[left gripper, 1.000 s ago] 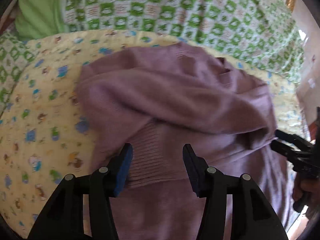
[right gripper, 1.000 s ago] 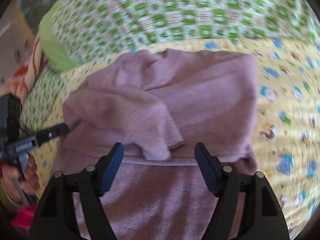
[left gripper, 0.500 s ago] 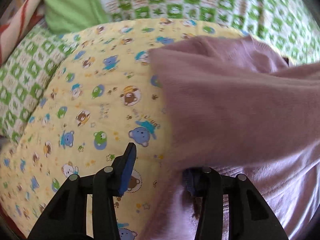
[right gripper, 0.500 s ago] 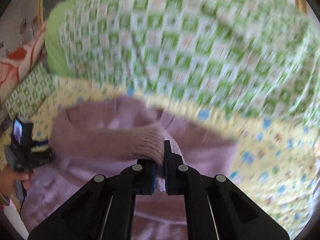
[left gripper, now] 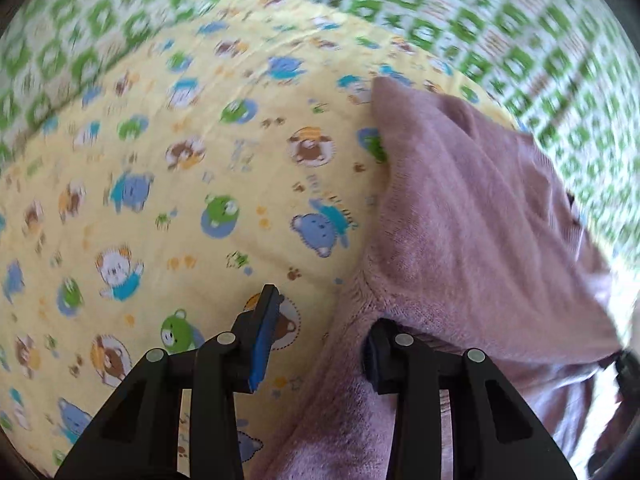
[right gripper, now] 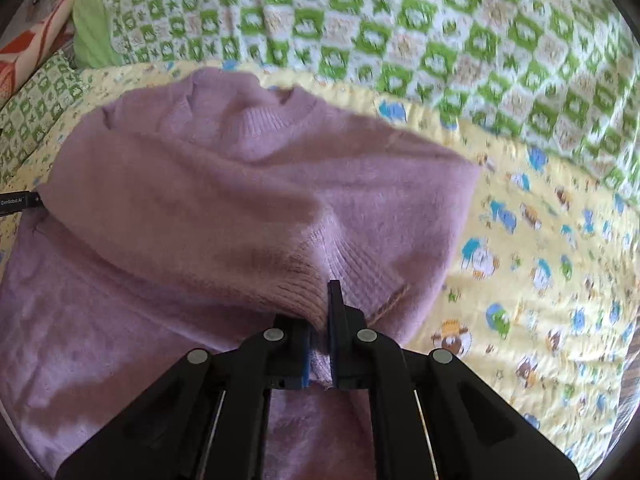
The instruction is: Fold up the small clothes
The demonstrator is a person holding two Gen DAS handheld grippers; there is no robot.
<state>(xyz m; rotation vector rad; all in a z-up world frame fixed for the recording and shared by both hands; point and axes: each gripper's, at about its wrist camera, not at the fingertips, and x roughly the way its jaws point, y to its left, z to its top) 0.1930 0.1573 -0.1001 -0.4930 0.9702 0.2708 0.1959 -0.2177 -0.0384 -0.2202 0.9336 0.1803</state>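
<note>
Fold is mid-way, judging by the layout. One purple sweater [right gripper: 224,184] lies on the yellow animal-print blanket [left gripper: 168,208], toward the blanket's far edge, where it meets the green checked quilt [right gripper: 400,20]. Collar points at that far edge. One side is already doubled over the body, so there's a raised layer with a ribbed hem or cuff on top.

Right gripper [right gripper: 318,336]: tongs pressed together, pinching that ribbed edge; knit bunches between the pads. Looks like it's carrying the top layer across.

Left gripper [left gripper: 316,344]: jaws have just been closing, but aren't pinching yet. One finger is out over bare blanket with its blue pad visible; the other is buried under the sweater's side edge. Fabric sits between them, with a gap on the blanket side. In the right wrist view only a dark tip of it pokes in at the sweater's left edge.

Left to do, my read: finish the left pinch, lay the layer flat, fold the remaining length, square it up. Lower part is wrinkled and spread toward the near edge.

Count: one sweater, two grippers, one blanket, one quilt. No other small clothes in view; can't tell if more wait out of frame.
</note>
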